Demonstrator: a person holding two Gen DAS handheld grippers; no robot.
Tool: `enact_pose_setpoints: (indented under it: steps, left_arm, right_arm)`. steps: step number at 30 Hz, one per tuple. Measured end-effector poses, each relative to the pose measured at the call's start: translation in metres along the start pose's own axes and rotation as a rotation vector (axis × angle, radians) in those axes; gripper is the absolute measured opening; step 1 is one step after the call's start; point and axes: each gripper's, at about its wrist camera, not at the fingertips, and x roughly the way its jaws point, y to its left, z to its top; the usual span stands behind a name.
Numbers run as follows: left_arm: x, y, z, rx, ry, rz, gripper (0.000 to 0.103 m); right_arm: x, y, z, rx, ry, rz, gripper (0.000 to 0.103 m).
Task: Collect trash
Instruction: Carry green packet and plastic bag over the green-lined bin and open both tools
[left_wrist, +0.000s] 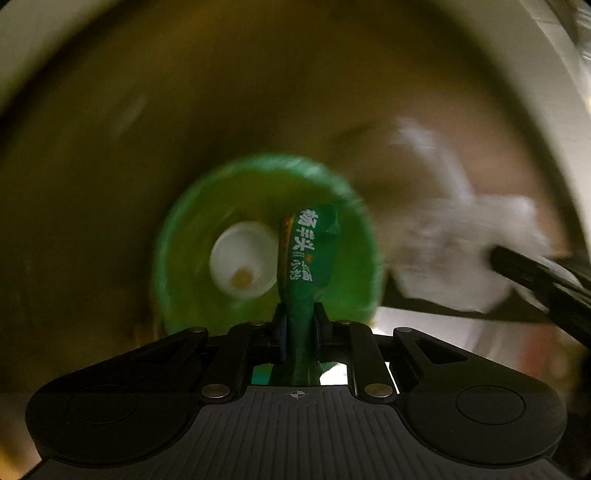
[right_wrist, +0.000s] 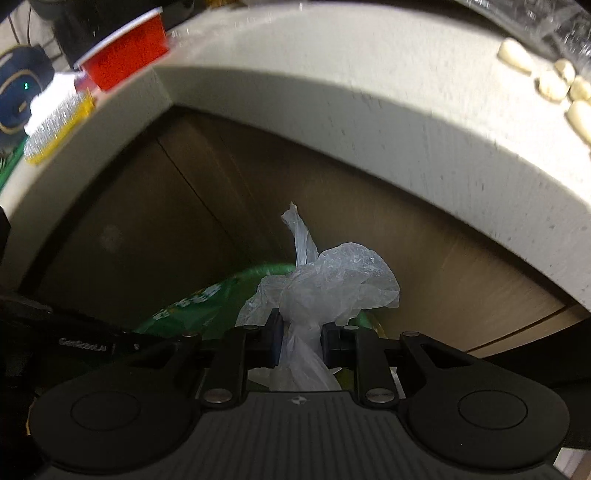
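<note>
The left gripper is closed on a green wrapper, a long narrow strip pinched at its lower end between the two pads; its long axis runs straight ahead, away from the camera, with the free end reaching over the mouth of a green cup. White Chinese characters are printed lengthwise along the wrapper, but they cannot be read with certainty. The cup is seen from above, its white bottom carrying a small yellowish spot. At the right of the left wrist view, blurred, a white plastic bag appears with a dark finger of the other tool against it. The right gripper is clamped on this thin plastic bag; the crumpled bulk rises above the pads and one twisted tail points upward and slightly left. Behind it lies green packaging with blurred white lettering. A pale countertop curves overhead, bearing a red cup, a yellow brush and several pale cloves; brown cabinet doors stand below.
</note>
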Motion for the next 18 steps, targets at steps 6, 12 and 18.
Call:
enact_pose_setpoints:
  steps: [6,12,18]
  left_arm:
    - [0.075,0.04,-0.012,-0.168,0.111,0.072,0.017]
    - [0.139,0.056,0.001,-0.305,0.169,-0.012,0.018]
    - [0.173,0.067,0.022,-0.339,0.146,0.046,0.022]
  right_arm:
    - [0.031,-0.011,-0.021,-0.032,0.115,0.016,0.019]
    - [0.056,-0.007,-0.031,-0.075,0.187,0.038,0.019]
    - [0.069,-0.003,-0.031,-0.117,0.207,0.055,0.019]
